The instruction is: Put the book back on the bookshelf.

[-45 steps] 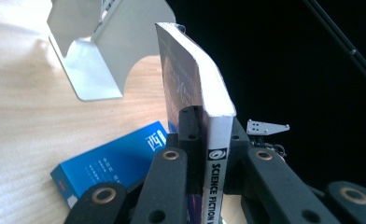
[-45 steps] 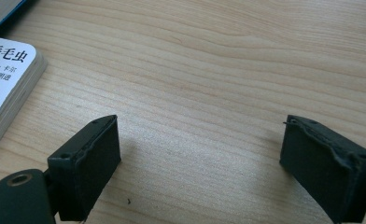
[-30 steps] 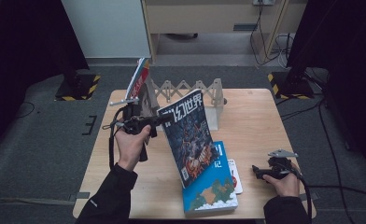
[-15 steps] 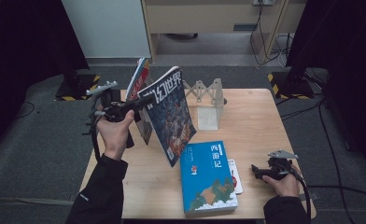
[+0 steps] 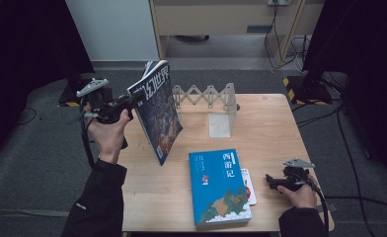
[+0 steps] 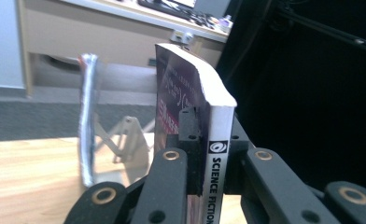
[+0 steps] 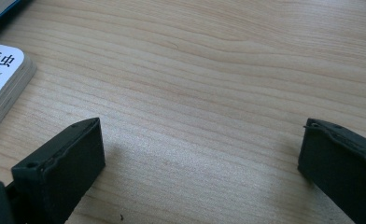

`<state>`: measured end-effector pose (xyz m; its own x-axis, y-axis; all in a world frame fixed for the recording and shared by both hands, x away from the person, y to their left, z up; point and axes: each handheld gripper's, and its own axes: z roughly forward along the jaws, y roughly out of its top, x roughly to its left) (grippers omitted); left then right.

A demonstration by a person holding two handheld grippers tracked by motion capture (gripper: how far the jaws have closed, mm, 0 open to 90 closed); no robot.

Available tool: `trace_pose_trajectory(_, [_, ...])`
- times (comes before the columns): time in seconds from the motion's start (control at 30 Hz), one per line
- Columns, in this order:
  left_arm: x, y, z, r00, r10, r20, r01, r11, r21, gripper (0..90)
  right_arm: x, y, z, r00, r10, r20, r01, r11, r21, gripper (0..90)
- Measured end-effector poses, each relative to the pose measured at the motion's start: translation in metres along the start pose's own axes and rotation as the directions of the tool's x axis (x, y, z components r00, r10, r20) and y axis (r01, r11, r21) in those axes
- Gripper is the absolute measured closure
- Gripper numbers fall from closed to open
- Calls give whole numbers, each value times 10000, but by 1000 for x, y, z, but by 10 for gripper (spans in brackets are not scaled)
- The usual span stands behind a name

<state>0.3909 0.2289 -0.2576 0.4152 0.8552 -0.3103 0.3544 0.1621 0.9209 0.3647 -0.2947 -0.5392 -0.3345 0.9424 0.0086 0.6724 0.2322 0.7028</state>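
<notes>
Magazine [image 5: 157, 116] lifted, shelving not yet done.
We hold it clamped by its spine in our left gripper [image 5: 127, 104], raised over the table's [image 5: 270, 123] far-left corner, near the folding rack [image 5: 206, 96]. Our right gripper [image 5: 275, 181], jaws wide apart and holding nothing, rests near-right beside the blue book [image 5: 218, 187], which we judge awaits its turn.

Three books are counted: one magazine [image 5: 157, 116] held up, one blue book [image 5: 218, 187], one white book [image 5: 248, 186] beneath. One folding bookstand [image 5: 211, 101] and two grippers are seen.
</notes>
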Motion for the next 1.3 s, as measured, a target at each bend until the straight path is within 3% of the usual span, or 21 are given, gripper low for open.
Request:
trace_pose_trajectory(0.33, [1, -1, 21, 9956, 322, -883, -370, 9979, -537, 821, 0, 0, 0, 10000, 23, -3, -23, 10000, 13, 5])
trace_pose_trajectory(0.63, [3, -5, 47, 9834, 617, -1704, -736, 9952, -646, 821, 0, 0, 0, 10000, 32, 2, -32, 10000, 14, 4])
trace_pose_trajectory(1.1, [8, -7, 84, 9745, 688, -2136, -832, 9948, -590, 821, 0, 0, 0, 10000, -23, 4, 23, 10000, -5, 4])
trace_pose_trajectory(1.3, [14, -11, 97, 9662, 918, -2411, -1023, 9943, -314, 821, 0, 0, 0, 10000, -25, 7, 25, 10000, -5, 4])
